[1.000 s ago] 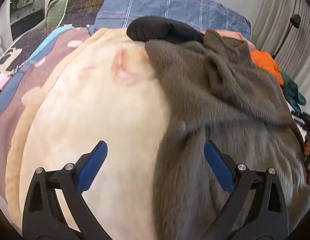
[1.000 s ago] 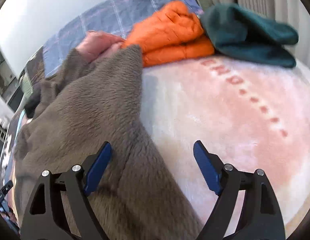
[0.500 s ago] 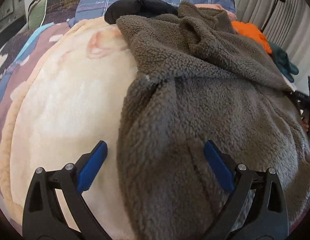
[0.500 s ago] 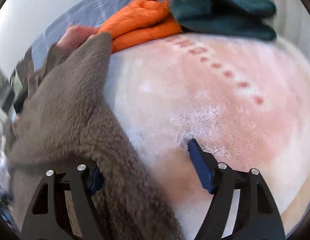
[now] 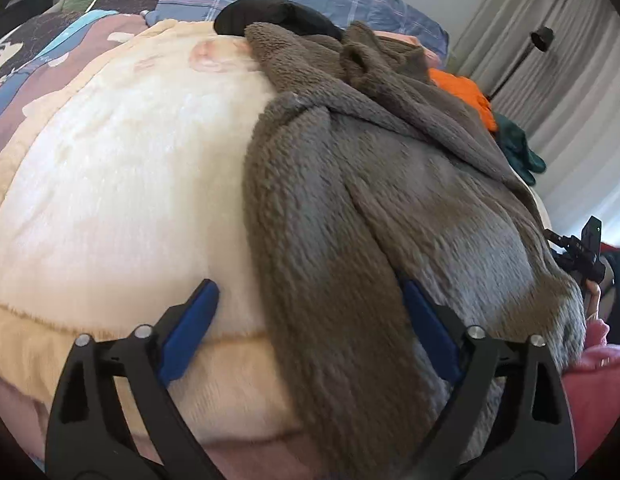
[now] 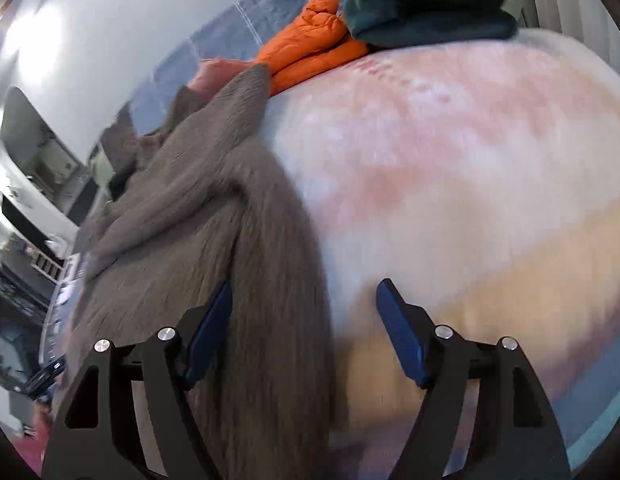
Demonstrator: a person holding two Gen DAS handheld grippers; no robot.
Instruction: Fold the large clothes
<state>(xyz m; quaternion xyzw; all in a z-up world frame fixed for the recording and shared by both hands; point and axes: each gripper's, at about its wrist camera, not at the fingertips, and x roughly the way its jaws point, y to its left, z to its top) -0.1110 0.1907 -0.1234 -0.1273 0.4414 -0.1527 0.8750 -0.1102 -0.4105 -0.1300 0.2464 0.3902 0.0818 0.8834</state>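
Brown fleece robe [image 5: 390, 184] lies on the cream plush blanket [image 5: 122, 184] on the bed. Left tongs [image 5: 306, 320] gape over its left edge, right tongs [image 6: 306, 320] over its right edge; bare blanket either side.

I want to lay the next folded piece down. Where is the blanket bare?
Bare blanket left of the brown fleece, and right of it below the orange jacket and green garment. Crowded there at the head.

Brown fleece garment [image 6: 198, 216] spread on the blanket [image 6: 450, 184], right gripper [image 6: 304, 332] open over its edge, orange jacket [image 6: 310, 52] and green garment [image 6: 426, 8] beyond the fleece.
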